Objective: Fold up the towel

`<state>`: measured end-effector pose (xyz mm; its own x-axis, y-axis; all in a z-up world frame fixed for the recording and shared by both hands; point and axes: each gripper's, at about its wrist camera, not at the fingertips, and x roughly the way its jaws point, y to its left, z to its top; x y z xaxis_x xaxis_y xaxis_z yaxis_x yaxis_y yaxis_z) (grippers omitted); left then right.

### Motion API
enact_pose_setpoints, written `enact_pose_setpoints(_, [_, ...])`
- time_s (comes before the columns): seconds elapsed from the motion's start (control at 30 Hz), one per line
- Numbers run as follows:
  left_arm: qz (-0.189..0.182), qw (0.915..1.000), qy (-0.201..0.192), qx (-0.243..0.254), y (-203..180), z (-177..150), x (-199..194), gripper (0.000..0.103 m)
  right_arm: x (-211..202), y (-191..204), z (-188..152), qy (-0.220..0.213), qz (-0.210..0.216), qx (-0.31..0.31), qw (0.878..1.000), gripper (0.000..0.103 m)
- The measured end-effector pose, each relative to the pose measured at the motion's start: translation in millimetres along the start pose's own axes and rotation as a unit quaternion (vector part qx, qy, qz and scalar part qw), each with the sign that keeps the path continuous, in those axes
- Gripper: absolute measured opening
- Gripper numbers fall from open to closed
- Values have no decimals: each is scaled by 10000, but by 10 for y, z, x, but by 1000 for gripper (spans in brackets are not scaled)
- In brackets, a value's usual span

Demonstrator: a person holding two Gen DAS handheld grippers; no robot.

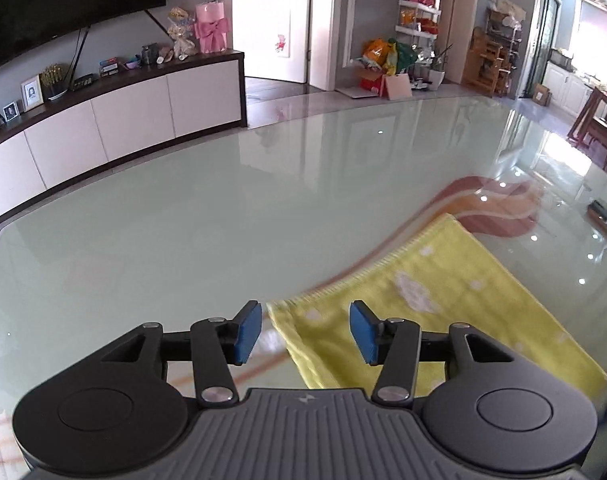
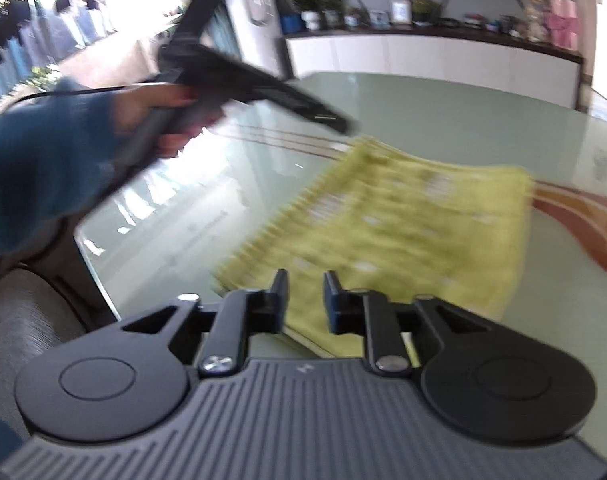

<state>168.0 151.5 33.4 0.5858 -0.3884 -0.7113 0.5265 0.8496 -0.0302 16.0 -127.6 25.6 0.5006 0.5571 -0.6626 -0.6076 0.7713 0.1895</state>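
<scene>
A yellow towel [image 1: 435, 300] with white spots lies flat on the glass table [image 1: 223, 220]. In the left wrist view my left gripper [image 1: 306, 330] is open, its blue pads over the towel's near left corner, holding nothing. In the right wrist view the towel [image 2: 403, 232] is blurred. My right gripper [image 2: 305, 300] is open with a narrow gap, above the towel's near edge, and empty. The left gripper [image 2: 335, 122], held in a hand with a blue sleeve, hovers over the towel's far left corner.
The table has an orange and brown swirl pattern [image 1: 499, 208] past the towel. A white TV cabinet [image 1: 115, 120] stands beyond the far table edge. A grey chair [image 2: 27, 320] sits at the near left of the table. A small dark object [image 1: 603, 216] lies at the right.
</scene>
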Motion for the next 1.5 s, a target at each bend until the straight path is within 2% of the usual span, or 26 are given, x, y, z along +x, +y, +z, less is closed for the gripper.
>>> enact_pose_setpoints(0.13, [-186,9996,83,220,-384,-272,-158,53,-27,-217,-74,255,-309,41,9992,17])
enact_pose_setpoints(0.27, [-272,9979,306,498,-751,-573,-235,53,177,-376,-124,703,-325,-202,9968,17])
enact_pose_setpoints(0.33, [-275,9972,399,575,-840,-683,-253,53,268,-383,-197,1023,-365,-362,9934,17])
enact_pose_setpoints(0.37, [-271,9967,455,620,-886,-746,-263,53,267,-375,-211,1050,-359,-420,9929,17])
enact_pose_setpoints(0.57, [-243,9948,660,737,-999,-1015,-349,53,65,-378,-237,861,-179,-930,9918,19])
enact_pose_setpoints(0.67, [-350,9941,639,803,-1021,-1075,-399,53,-55,-373,-273,763,-46,-1288,9887,29])
enact_pose_setpoints(0.93, [-404,9901,715,1136,-1103,-1158,-402,53,-67,-267,-343,596,489,-1823,9802,29])
enact_pose_setpoints(1.07, [-477,9851,773,1460,-1152,-1185,-413,58,30,-292,-334,738,467,-1957,9768,29])
enact_pose_setpoints(1.13, [-561,9842,794,1478,-1142,-1181,-405,61,93,-356,-342,868,397,-1987,9754,29])
enact_pose_setpoints(1.23, [-639,9826,828,1533,-1136,-1176,-389,63,109,-450,-352,864,512,-1960,9754,29])
enact_pose_setpoints(1.33, [-728,9809,891,1571,-1113,-1160,-380,63,123,-446,-362,805,468,-2065,9740,27])
enact_pose_setpoints(1.4, [-779,9796,940,1595,-1099,-1141,-369,63,138,-453,-353,771,397,-2022,9755,20])
enact_pose_setpoints(1.5, [-795,9806,947,1522,-1089,-1105,-330,59,150,-498,-327,765,354,-1841,9793,14])
